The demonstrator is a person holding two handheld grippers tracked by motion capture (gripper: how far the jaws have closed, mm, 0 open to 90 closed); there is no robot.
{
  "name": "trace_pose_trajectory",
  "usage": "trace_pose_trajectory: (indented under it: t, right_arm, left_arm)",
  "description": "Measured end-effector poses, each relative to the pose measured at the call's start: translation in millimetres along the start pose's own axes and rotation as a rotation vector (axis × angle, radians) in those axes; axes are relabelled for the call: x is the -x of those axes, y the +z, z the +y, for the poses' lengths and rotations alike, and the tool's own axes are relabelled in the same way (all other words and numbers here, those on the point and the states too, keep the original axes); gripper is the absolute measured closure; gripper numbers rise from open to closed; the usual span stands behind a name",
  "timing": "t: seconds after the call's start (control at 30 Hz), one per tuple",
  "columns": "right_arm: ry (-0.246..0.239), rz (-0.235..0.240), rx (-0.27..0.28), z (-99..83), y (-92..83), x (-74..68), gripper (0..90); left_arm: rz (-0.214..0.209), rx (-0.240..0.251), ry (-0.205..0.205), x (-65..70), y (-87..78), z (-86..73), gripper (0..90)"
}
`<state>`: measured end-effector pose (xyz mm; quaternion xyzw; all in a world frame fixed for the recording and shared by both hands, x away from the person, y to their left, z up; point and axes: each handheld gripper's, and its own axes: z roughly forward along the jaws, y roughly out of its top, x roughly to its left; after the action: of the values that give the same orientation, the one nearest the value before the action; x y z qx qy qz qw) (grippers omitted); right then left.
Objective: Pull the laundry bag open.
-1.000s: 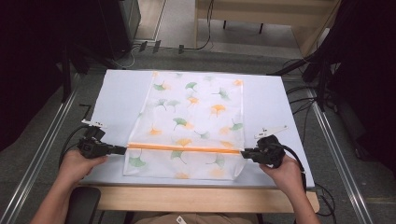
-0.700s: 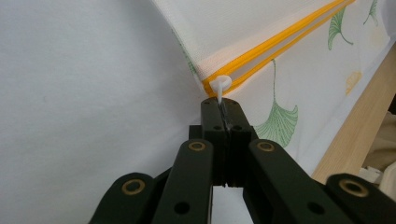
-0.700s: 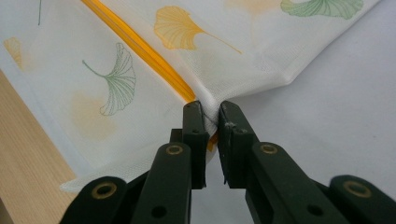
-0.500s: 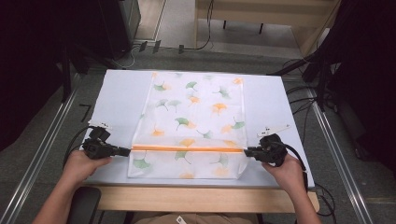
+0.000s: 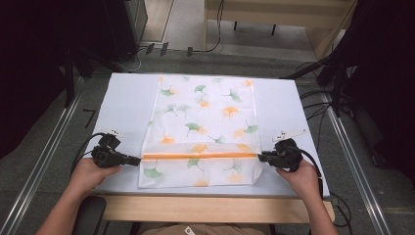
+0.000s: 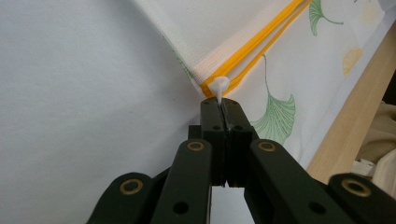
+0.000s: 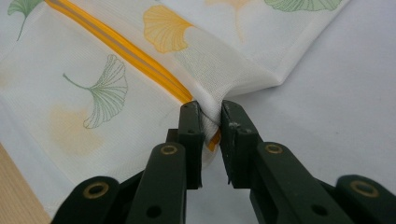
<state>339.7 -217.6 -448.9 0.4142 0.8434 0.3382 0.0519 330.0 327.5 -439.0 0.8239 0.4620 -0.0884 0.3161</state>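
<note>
A white cloth printed with green and orange ginkgo leaves lies flat on the pale table. An orange stripe runs across it near the front, along an edge folded over the layer below. My left gripper is shut on the stripe's left corner; in the left gripper view a small white tuft of cloth sticks out above the closed left gripper. My right gripper holds the stripe's right end, and the right gripper view shows bunched cloth pinched inside the right gripper.
The wooden front edge of the table runs just behind the person's hands. Cables trail on the floor at the right. Metal rails flank the table, and dark equipment stands at the back left.
Both grippers have drawn the orange-striped edge slightly toward the person, and the left gripper has shifted a little to the right. The cloth's far edge has stayed put.
</note>
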Motion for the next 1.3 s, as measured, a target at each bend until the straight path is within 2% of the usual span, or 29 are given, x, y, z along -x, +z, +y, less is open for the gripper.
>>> trace_pose_trajectory:
  t: [0.2,0.43,0.53,0.7,0.77,0.83,0.9,1.0,1.17,1.3]
  right_arm:
    - [0.023,0.007,-0.018,0.8,-0.1,-1.2,75.8]
    - [0.023,0.015,-0.025,2.0,4.2,-3.0,69.2]
    - [0.027,0.018,-0.022,2.3,4.5,-3.4,65.2]
    - [0.019,0.007,-0.008,2.9,4.0,-4.8,59.0]
    - [0.017,0.009,-0.003,3.0,3.9,-5.8,56.8]
    - [0.013,0.005,0.006,2.7,3.4,-6.7,54.3]
    - [0.004,0.005,0.017,2.0,2.4,-7.1,52.1]
    - [0.003,0.009,0.034,1.6,0.1,-7.6,49.8]
    - [-0.003,0.004,0.053,1.0,-1.7,-7.4,46.0]
    - [0.010,0.003,0.056,1.1,-2.8,-6.5,45.8]
  left_arm:
    - [0.009,-0.001,0.013,1.3,1.4,-0.2,89.2]
    - [0.012,-0.003,0.014,0.5,3.4,0.7,82.6]
    - [0.006,0.001,0.015,0.1,3.0,0.8,77.8]
    - [0.008,0.012,0.055,3.8,3.0,1.4,69.1]
    - [0.008,0.019,0.059,5.1,2.8,1.7,64.3]
    - [0.021,0.024,0.074,6.7,2.0,1.9,59.7]
    - [0.008,0.038,0.079,8.2,1.1,1.4,55.4]
    - [0.036,0.039,0.088,9.4,-1.5,0.2,51.5]
    - [0.068,0.087,0.084,7.7,-5.5,-0.5,45.0]
    - [0.093,0.108,0.095,6.9,-7.0,-0.5,40.7]
